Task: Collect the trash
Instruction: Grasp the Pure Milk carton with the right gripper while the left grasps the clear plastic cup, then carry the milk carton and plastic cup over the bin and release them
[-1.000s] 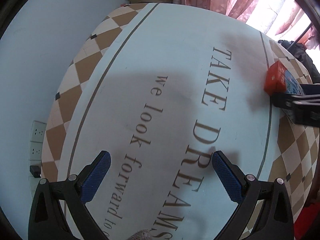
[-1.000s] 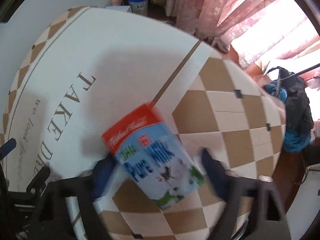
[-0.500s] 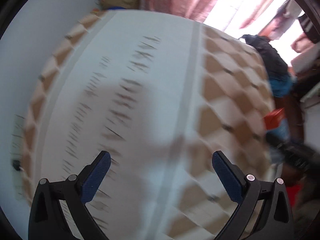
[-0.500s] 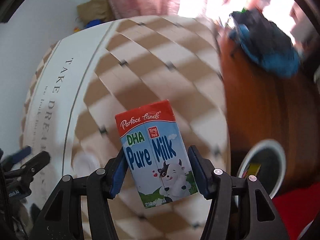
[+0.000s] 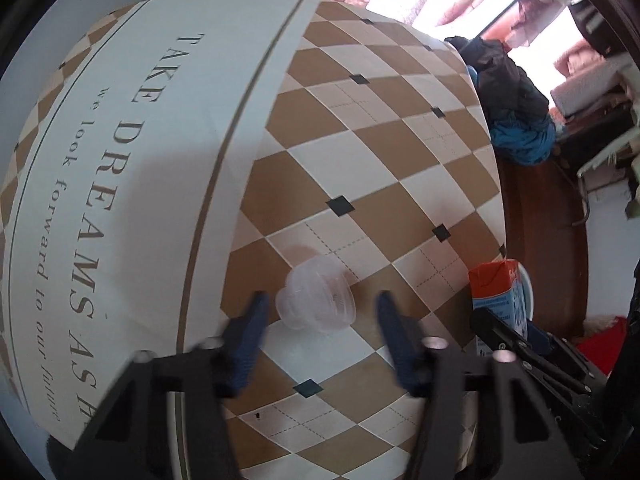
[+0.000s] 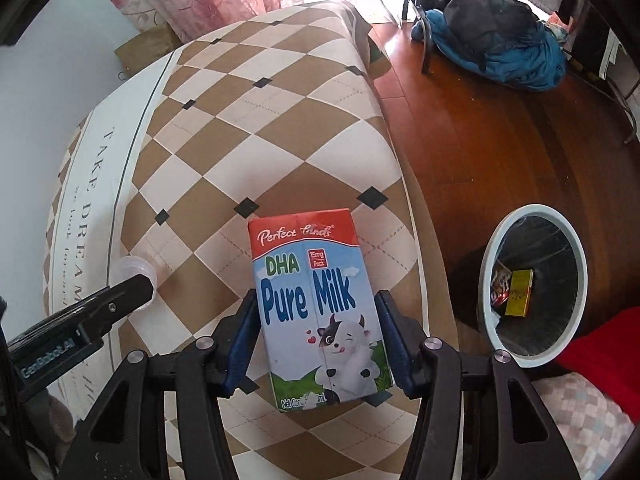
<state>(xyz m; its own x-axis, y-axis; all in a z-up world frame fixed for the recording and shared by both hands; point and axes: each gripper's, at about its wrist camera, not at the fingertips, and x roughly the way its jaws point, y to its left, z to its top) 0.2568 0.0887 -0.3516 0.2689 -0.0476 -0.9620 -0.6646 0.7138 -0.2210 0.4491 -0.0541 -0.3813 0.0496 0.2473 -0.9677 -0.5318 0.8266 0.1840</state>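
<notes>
Clear plastic cup [image 5: 316, 302] lies on its side on the checked tablecloth [image 5: 360, 152], between your left gripper [image 5: 320, 322]'s spread, empty fingers; squeeze hard and it may crush or squirt free. Your right gripper [image 6: 316, 332] clamps the milk carton [image 6: 316, 312] left of the bin [image 6: 490, 256]; release early and it misses.

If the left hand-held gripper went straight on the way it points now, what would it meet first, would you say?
Most likely the clear plastic cup on the tablecloth, sitting between the left hand-held gripper's open fingers; depth is hard to judge.
</notes>
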